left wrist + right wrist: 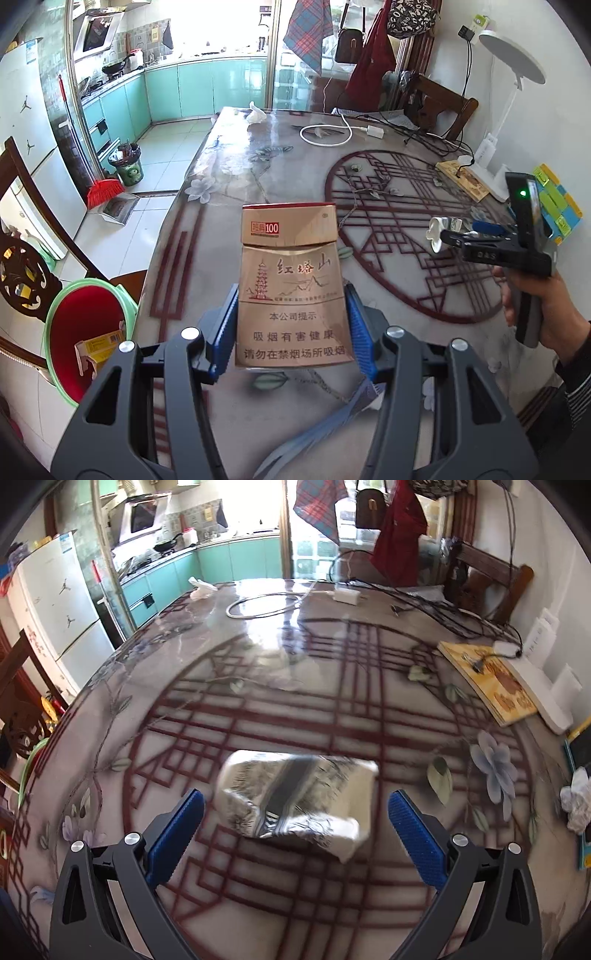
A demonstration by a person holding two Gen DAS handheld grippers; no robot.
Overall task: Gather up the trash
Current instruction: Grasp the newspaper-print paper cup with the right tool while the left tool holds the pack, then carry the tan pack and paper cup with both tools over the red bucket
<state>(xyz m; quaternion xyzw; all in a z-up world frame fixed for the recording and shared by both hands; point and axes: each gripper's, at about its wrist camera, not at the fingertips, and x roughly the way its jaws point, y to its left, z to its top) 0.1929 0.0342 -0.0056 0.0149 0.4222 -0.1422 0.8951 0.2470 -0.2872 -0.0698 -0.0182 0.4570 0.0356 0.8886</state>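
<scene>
The left hand-held gripper (291, 325) clamps a cigarette pack (291, 284) above the surface (229, 192), presumably for the bin (86, 332) at eight o'clock; the right hand-held gripper (295, 823) gapes around crumpled foil (295, 801), ready to pinch.

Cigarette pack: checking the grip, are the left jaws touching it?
Touching. The left wrist view shows the left gripper with both blue pads pressed against the sides of the cigarette pack.

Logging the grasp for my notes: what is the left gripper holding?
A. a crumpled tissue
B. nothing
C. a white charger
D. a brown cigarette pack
D: in the left wrist view the left gripper has its blue pads pressed on both sides of the brown cigarette pack.
</scene>
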